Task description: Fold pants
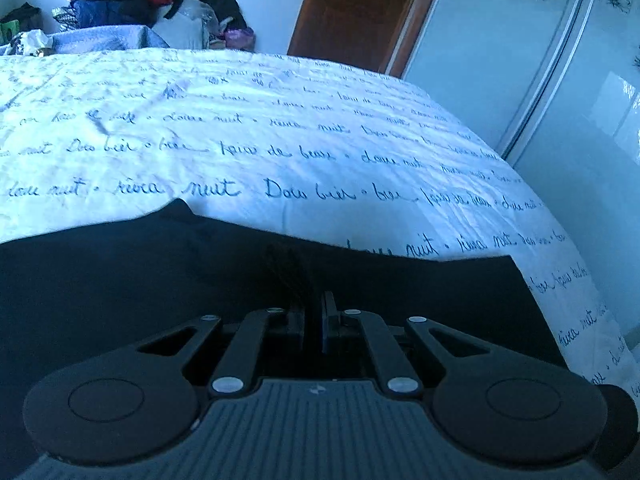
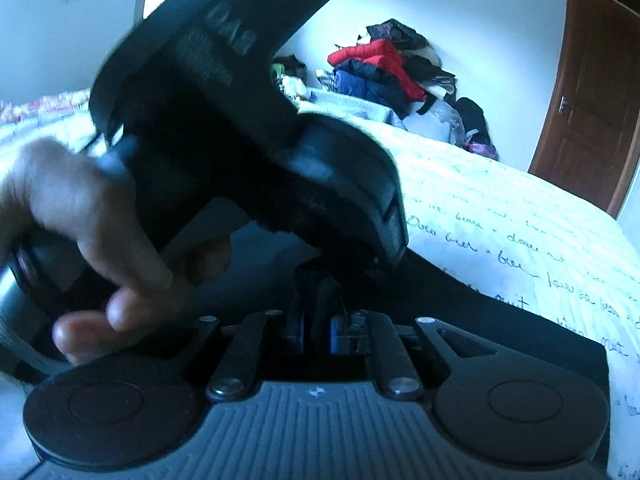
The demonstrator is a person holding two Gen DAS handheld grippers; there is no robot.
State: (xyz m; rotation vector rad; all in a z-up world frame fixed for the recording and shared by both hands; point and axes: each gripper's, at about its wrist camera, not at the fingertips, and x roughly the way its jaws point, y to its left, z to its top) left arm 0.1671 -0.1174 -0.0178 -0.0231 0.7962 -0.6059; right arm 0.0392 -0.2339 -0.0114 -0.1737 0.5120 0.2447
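Pants (image 1: pixel 160 280), black, lie spread along the near edge of the bed (image 1: pixel 280 140), whose white cover bears blue handwriting. Left claw (image 1: pixel 314 312) is pressed together, pinching a fold of the pants; the right claw (image 2: pixel 318 320) likewise pinches dark cloth. A hand (image 2: pixel 80 220) grips the left tool just above the right claw. Beyond the bed's far edge sit a heap of clothes (image 1: pixel 120 0), a brown door (image 1: pixel 352 12), then a pale flowered wardrobe (image 1: pixel 540 60).
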